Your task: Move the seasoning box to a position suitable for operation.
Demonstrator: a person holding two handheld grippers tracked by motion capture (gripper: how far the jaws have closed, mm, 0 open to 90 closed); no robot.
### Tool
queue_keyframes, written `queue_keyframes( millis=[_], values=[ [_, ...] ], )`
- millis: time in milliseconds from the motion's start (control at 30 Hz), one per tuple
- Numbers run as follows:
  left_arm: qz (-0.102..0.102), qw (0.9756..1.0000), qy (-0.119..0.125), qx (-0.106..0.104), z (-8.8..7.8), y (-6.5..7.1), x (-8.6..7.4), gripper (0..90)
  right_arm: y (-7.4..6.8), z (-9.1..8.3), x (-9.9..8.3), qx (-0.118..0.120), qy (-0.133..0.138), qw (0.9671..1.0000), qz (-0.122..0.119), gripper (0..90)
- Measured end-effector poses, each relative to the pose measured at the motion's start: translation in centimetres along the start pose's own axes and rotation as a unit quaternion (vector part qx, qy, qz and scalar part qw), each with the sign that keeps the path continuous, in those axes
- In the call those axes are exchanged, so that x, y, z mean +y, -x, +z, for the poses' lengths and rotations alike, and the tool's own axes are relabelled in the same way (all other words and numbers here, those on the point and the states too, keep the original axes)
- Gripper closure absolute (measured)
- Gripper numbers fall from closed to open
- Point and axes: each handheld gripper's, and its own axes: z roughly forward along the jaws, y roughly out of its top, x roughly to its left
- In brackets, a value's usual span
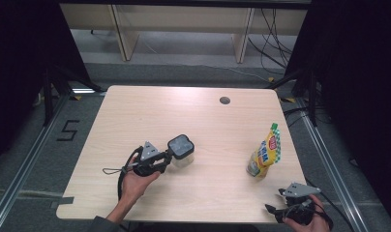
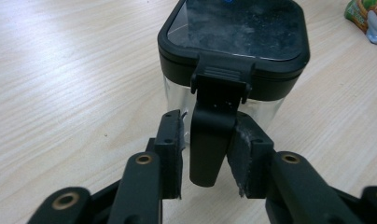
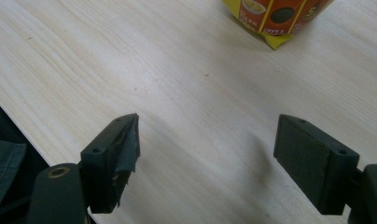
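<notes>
In the left gripper view the left gripper (image 2: 209,156) has its two pads flanking the black latch tab (image 2: 210,140) that hangs down the front of the clear container (image 2: 233,60); the pad (image 2: 170,154) on one side shows a sliver of gap, the other pad looks close against the tab or barely off it, so I judge the jaws loosened rather than pinching. The risk nearest the gripper is exactly that: if the hand pulls or lifts with so little bite, the tab may slip out and snap back, or only one pad may catch and twist the latch sideways. Just beyond the jaws, the container stands upright on the desk (image 1: 150,111) with its dark lid (image 2: 238,25) seated; it looks light, so a tug on the tab could drag or tip it toward the gripper instead of freeing the lid, since nothing braces it. Farther off, well to the side of the left gripper, the yellow pouch (image 1: 265,153) stands near the right gripper (image 1: 280,201), whose jaws are spread wide over bare desk at the near edge; a careless sweep from there could knock the pouch over
</notes>
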Motion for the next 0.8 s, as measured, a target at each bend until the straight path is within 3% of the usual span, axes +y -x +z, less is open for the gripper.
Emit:
queue_keyframes(
  millis=[67, 133, 267, 467, 533, 600, 733, 767, 800],
  values=[
    [0.001, 1.0000, 0.003, 0.004, 0.3, 0.0, 0.0, 62.1, 0.0, 0.0, 0.0, 0.000, 0.001, 1.0000, 0.000, 23.5],
    [0.017, 0.9998, -0.001, 0.008, 0.4, 0.0, 0.2, 69.5, -0.1, 0.0, 0.0, 0.000, 0.002, 1.0000, 0.001, 23.6],
    [0.031, 0.9994, -0.006, 0.014, 0.4, 0.1, 0.2, 71.8, -0.1, 0.1, 0.0, 0.002, 0.002, 1.0000, 0.000, 23.6],
    [0.044, 0.9990, -0.001, -0.008, 0.1, 0.5, -0.1, 72.3, -0.1, 0.1, 0.0, 0.004, 0.001, 1.0000, -0.001, 23.8],
    [0.036, 0.9993, 0.005, -0.010, 0.0, 0.8, -0.2, 72.3, -0.1, 0.1, 0.0, 0.005, 0.001, 1.0000, -0.001, 23.8],
    [0.035, 0.9990, 0.004, -0.028, -0.2, 1.1, -0.4, 72.4, -0.1, 0.1, 0.0, 0.005, 0.000, 1.0000, -0.002, 23.9],
    [0.051, 0.9978, 0.007, -0.043, -0.7, 1.4, -0.7, 72.4, -0.1, 0.1, 0.0, 0.005, -0.002, 1.0000, -0.007, 23.9],
    [0.041, 0.9979, 0.006, -0.050, -0.9, 1.7, -0.8, 72.3, -0.1, 0.1, 0.0, 0.005, -0.002, 1.0000, -0.008, 23.9],
    [0.050, 0.9974, 0.005, -0.052, -1.0, 1.7, -0.8, 72.3, -0.1, 0.0, 0.0, 0.005, -0.003, 0.9999, -0.008, 24.0]
  ],
)
